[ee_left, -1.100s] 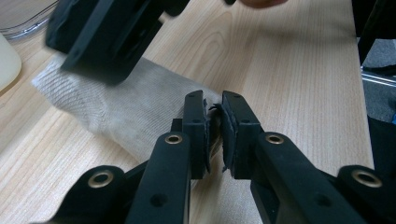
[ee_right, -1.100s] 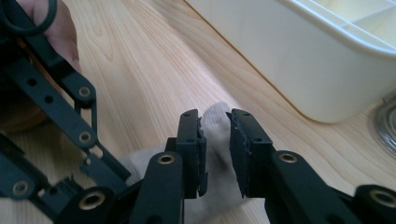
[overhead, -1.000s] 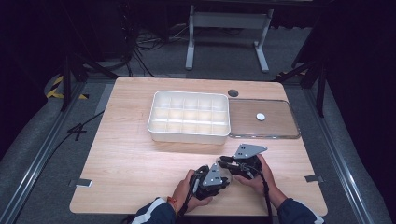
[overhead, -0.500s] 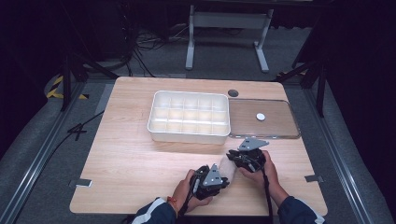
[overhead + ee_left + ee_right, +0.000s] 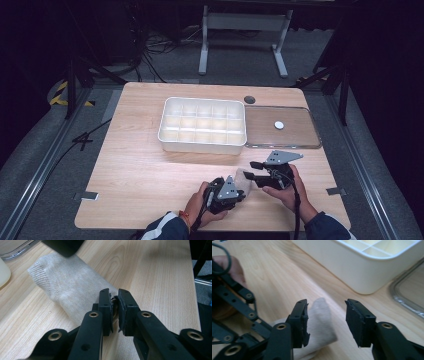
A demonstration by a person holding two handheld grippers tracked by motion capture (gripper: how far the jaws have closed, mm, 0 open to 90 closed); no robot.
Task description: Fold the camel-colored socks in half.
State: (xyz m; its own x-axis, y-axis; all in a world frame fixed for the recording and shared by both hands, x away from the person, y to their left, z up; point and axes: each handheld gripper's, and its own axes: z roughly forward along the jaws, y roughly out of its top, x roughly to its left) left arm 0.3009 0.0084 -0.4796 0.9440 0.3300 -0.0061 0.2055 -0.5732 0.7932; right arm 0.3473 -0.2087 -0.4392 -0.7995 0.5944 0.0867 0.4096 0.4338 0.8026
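Now the sock (image 5: 72, 293) lies pinched in the left tool (image 5: 114, 305).

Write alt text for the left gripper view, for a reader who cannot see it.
The left claw is shut on one end of a beige knitted sock that lies flat on a light wooden table. The sock stretches away toward the upper left, where a dark part of the other gripper hangs over its far end.

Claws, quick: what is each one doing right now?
Left claw: closed, holding the sock.
Right claw: open, jaws just widened, holding nothing; the sock's end lies between them.
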